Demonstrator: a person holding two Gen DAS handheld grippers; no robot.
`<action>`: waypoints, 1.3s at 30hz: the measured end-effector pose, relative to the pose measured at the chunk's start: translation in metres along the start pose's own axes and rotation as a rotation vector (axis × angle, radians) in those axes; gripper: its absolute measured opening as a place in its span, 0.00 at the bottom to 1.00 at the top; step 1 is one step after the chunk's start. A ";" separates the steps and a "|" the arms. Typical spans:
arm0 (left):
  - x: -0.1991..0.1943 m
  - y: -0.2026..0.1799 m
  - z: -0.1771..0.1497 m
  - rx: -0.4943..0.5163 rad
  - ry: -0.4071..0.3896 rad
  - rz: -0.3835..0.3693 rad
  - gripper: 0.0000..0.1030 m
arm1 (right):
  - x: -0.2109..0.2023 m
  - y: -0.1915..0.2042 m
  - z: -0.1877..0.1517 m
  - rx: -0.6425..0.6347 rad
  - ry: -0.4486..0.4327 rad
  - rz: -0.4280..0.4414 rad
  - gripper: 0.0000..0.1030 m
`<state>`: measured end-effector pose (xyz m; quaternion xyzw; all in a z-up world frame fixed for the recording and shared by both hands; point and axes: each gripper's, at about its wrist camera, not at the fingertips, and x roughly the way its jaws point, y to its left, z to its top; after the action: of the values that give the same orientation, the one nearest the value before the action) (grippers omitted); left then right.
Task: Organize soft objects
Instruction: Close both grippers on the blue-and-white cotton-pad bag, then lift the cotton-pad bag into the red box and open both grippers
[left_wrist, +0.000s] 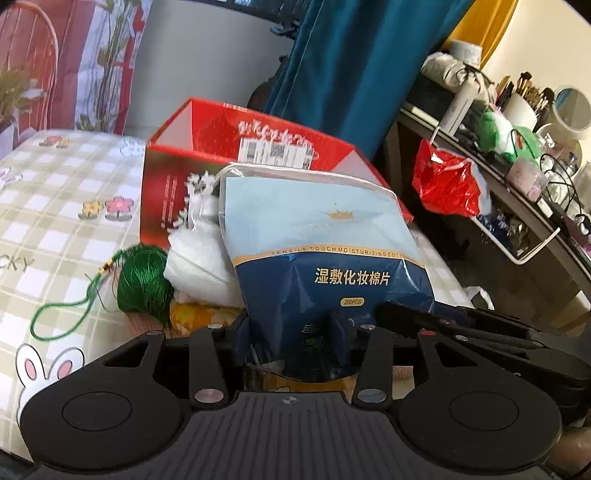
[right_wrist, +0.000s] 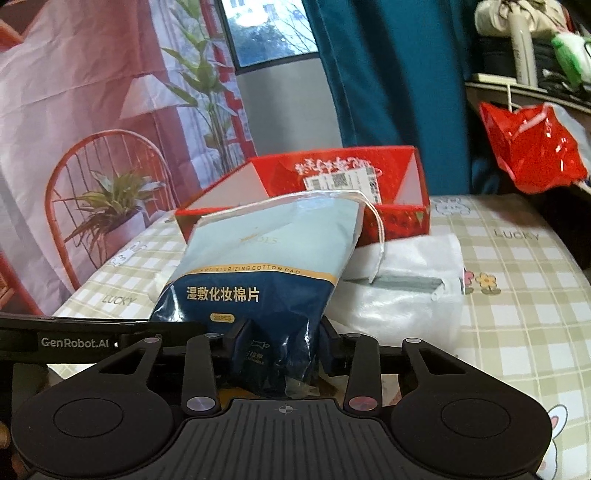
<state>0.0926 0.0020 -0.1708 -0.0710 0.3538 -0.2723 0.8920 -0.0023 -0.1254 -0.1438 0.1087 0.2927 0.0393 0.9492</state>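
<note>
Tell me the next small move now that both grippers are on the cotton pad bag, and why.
Probably lift the cotton pad bag and carry it to the open red box behind. The left gripper and right gripper both pinch its bottom edge.

You've got the cotton pad pouch standing nearly upright on the checked bedspread — pale blue on top, navy below with a gold band and gold lettering, its plastic crinkled and pinched in at the bottom. Its drawstring top leans back toward the open red box just behind it. Beside the pouch lies a white soft bundle, touching its side, and next to that a green tassel with its cord looped out over the bedspread.
</note>
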 end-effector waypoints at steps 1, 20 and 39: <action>-0.003 -0.001 0.001 0.007 -0.015 0.000 0.45 | -0.002 0.001 0.001 -0.005 -0.007 0.002 0.33; -0.016 -0.021 0.066 0.118 -0.145 -0.018 0.45 | -0.018 -0.003 0.061 -0.043 -0.137 0.047 0.33; 0.087 -0.011 0.142 0.131 -0.051 0.061 0.45 | 0.094 -0.049 0.135 -0.043 -0.093 -0.030 0.33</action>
<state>0.2351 -0.0632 -0.1140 -0.0085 0.3142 -0.2657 0.9114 0.1525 -0.1845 -0.0977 0.0857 0.2488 0.0262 0.9644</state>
